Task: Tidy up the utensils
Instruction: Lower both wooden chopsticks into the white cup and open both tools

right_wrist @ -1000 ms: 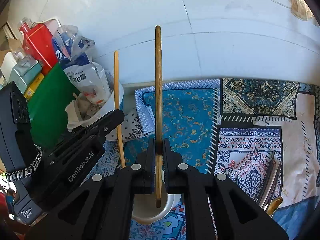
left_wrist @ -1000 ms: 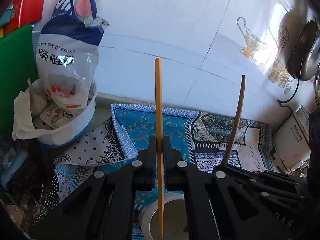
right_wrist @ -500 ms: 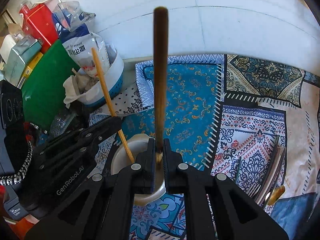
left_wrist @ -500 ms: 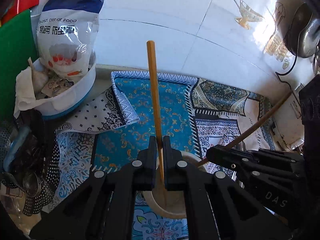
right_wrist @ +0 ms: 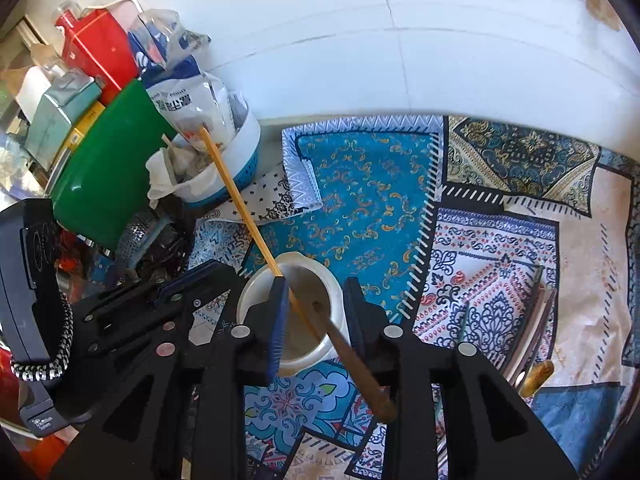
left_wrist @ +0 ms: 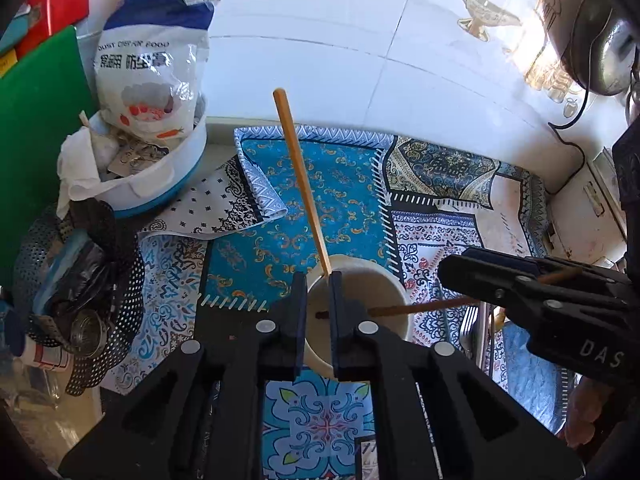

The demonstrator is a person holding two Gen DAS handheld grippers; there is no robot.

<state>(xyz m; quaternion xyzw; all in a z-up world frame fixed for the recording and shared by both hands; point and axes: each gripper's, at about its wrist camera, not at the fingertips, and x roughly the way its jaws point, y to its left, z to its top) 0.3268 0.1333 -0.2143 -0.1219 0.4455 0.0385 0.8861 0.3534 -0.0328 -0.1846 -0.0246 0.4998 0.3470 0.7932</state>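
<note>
Chopsticks are both landing in the white round plastic cup sitting on the patterned cloth over the worktop.

Left wrist view: the left hand-held gripper has just been easing apart, jaws now slightly spread; the pale yellow wooden chopstick is no longer clamped as it was a second ago, its tip going down into the cup, shaft leaning back-left on the rim. The dark brown wooden chopstick is lying nearly flat across the cup mouth towards the right hand-held gripper.

Right wrist view: the right one has just been opening too, jaws clearly spread; the brown stick is slanting loose between them, lower end in the cup, no pad pressing it. Yellow stick is leaning out left.

Reading: both releases are happening, so this pair is stowed; remaining cutlery at right is probably next.
</note>
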